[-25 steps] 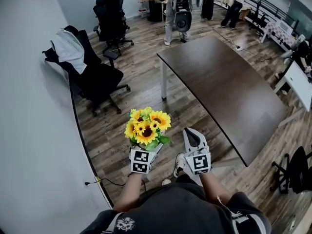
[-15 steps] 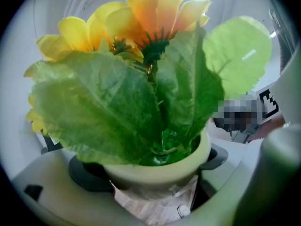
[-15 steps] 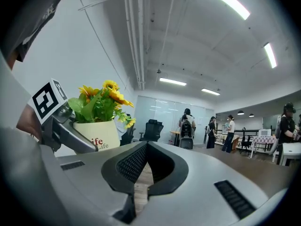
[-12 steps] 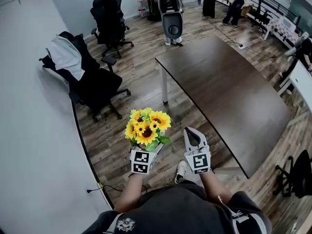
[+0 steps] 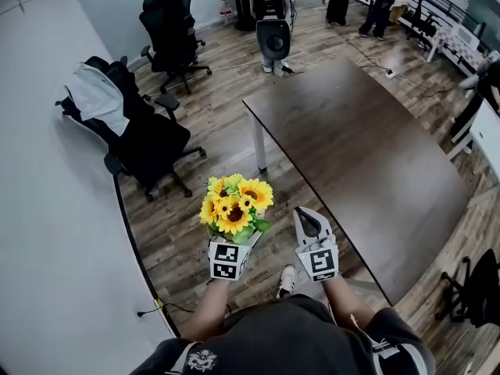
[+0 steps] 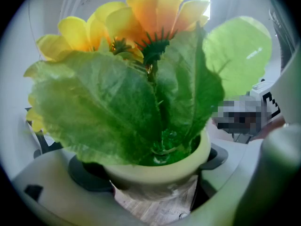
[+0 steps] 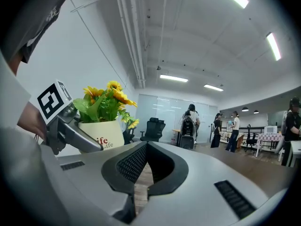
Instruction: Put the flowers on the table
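Observation:
A bunch of yellow sunflowers (image 5: 234,200) with green leaves stands in a cream pot (image 6: 160,169). My left gripper (image 5: 237,239) is shut on that pot and holds it upright in front of me, above the wooden floor. The leaves (image 6: 117,107) fill most of the left gripper view. My right gripper (image 5: 306,216) is level with it on the right, shut, with nothing between its jaws. In the right gripper view the pot (image 7: 101,133) and the left gripper (image 7: 70,126) show at the left. The long dark table (image 5: 367,155) stretches ahead to the right, its near corner just past my right gripper.
Two black office chairs stand ahead on the left, the nearer one (image 5: 148,135) draped with a white garment (image 5: 94,100). People (image 5: 272,22) stand at the table's far end. A pale wall (image 5: 55,248) runs along my left. A white desk (image 5: 484,135) is at the far right.
The view has shifted a little towards the table, and the chairs have slid left in the frame. Both grippers keep their pose, and the pot stays held.

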A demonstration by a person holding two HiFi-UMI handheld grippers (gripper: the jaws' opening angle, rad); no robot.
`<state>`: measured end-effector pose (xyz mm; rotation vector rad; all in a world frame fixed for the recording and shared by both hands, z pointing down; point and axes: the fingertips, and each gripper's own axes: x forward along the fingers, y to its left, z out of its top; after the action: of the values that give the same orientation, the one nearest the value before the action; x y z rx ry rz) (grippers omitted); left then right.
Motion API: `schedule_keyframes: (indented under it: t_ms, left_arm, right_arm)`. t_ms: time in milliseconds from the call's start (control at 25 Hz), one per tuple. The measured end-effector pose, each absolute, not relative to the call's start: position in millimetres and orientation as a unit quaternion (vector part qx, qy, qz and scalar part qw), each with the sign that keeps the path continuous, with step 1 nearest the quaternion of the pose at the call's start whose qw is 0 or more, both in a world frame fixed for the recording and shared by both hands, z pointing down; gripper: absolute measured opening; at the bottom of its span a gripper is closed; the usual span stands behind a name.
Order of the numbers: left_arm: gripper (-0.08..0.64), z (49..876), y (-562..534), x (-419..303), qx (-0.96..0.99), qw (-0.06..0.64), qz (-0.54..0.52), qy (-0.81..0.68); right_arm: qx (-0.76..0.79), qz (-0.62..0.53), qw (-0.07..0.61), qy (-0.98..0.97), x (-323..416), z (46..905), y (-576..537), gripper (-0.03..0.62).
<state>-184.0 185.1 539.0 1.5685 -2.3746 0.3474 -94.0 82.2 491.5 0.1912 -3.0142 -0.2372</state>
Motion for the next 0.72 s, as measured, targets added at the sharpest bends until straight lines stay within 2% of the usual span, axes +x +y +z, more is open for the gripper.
schedule_keyframes:
  t_ms: [520,720]
  left_arm:
    - [0.541,538.8,98.2,-199.4,0.552,0.147,0.116,-0.813]
    - [0.541,537.1,77.7,-206.5,0.557,0.143,0.129,-0.808]
  right_arm:
    - [0.078,-0.050,0.064,-0.994,-99.1,500.7,1.8,0.023]
    - [0.090,-0.039,0.048,-0.994,-106.5,504.6,-19.5,0.023]
